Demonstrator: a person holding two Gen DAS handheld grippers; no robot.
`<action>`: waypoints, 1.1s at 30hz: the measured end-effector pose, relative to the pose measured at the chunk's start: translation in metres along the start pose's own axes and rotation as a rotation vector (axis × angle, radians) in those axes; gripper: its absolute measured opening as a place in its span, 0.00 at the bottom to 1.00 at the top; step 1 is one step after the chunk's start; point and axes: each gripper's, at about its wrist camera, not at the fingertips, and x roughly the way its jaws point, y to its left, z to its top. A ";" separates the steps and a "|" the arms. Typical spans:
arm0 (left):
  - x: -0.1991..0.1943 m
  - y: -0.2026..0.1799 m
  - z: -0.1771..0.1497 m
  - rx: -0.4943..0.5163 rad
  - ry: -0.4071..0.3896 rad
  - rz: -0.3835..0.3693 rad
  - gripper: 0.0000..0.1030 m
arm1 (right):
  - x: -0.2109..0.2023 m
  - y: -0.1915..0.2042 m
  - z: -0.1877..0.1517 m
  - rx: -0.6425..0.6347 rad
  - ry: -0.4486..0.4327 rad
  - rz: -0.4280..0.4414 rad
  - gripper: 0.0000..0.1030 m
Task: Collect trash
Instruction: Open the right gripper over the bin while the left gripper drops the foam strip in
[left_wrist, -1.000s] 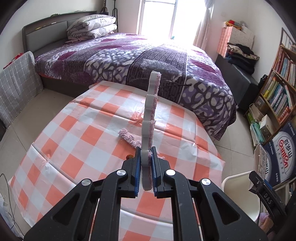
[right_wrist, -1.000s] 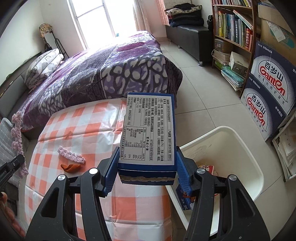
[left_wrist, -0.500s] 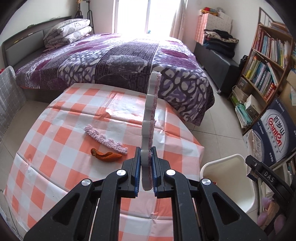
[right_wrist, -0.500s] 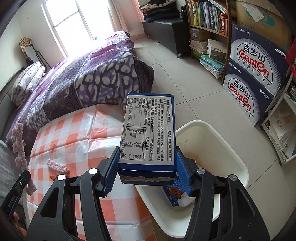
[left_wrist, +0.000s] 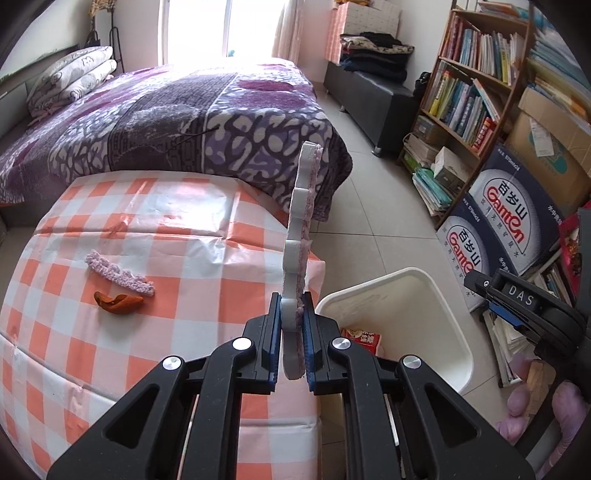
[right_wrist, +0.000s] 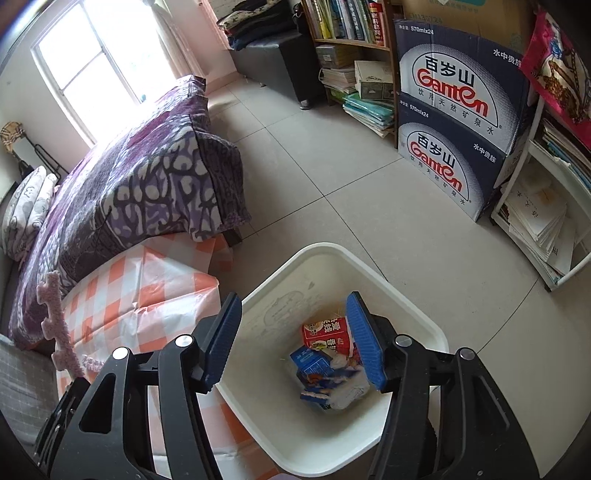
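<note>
My left gripper (left_wrist: 291, 306) is shut on a long pink-and-white foam strip (left_wrist: 301, 221) that stands up from its jaws, near the checked table's (left_wrist: 207, 236) right edge. A second pink strip (left_wrist: 118, 273) and an orange peel (left_wrist: 118, 302) lie on the table. My right gripper (right_wrist: 295, 325) hangs over the white bin (right_wrist: 406, 295), its jaws opening with nothing between them. Below it in the bin lie a blue box (right_wrist: 314, 363), a red carton (right_wrist: 325, 330) and crumpled wrappers. The held strip (right_wrist: 55, 321) shows at the left of the right wrist view.
A bed with a purple cover (left_wrist: 184, 110) stands behind the table. Stacked Ganten water cartons (right_wrist: 454, 122) and a bookshelf (left_wrist: 472, 92) line the wall right of the bin. Tiled floor (right_wrist: 332, 166) lies between bed and cartons.
The blue box has left the right gripper's jaws, and a blue box now lies in the bin. Both grippers swung right toward the bin; the left still holds the foam strip.
</note>
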 end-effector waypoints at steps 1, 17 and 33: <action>0.002 -0.005 -0.002 0.006 0.007 -0.012 0.11 | 0.000 -0.005 0.002 0.013 0.000 -0.002 0.56; 0.031 -0.065 -0.020 0.117 0.105 -0.134 0.11 | -0.007 -0.059 0.018 0.127 -0.035 -0.047 0.74; 0.038 -0.075 -0.025 0.150 0.139 -0.161 0.68 | -0.001 -0.079 0.020 0.217 -0.008 -0.070 0.93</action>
